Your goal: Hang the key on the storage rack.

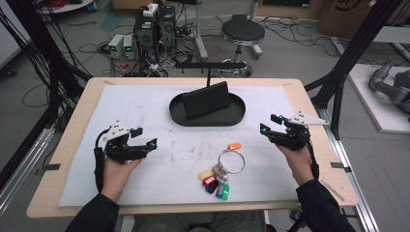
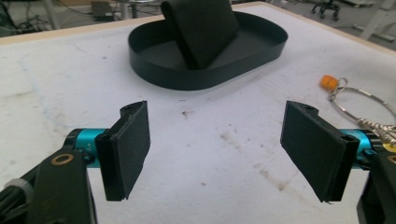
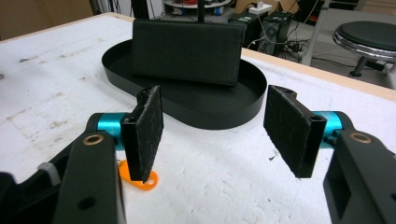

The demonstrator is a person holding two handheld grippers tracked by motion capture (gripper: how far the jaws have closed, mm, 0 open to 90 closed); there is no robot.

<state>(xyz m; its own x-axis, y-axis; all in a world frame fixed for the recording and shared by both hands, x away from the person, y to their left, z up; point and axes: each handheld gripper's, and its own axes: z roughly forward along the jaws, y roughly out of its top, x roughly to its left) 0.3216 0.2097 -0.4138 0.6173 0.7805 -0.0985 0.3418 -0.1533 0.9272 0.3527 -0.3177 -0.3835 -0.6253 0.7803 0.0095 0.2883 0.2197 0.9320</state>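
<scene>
Steel key ring (image 1: 231, 161) — round, thin — bunches glossy plastic tags (image 1: 213, 184).

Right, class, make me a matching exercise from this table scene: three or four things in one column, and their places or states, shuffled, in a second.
Things
1. black oval tray
2. black rectangular wallet
3. orange plastic key tag
4. left hand-held gripper

Places or states
A. lying alone on the white mat, just beyond the metal key ring
B. jaws open, nothing between them
C. standing propped inside the tray
D. at the far middle of the mat

Pairs: 1-D, 2-C, 3-A, 4-B
</scene>
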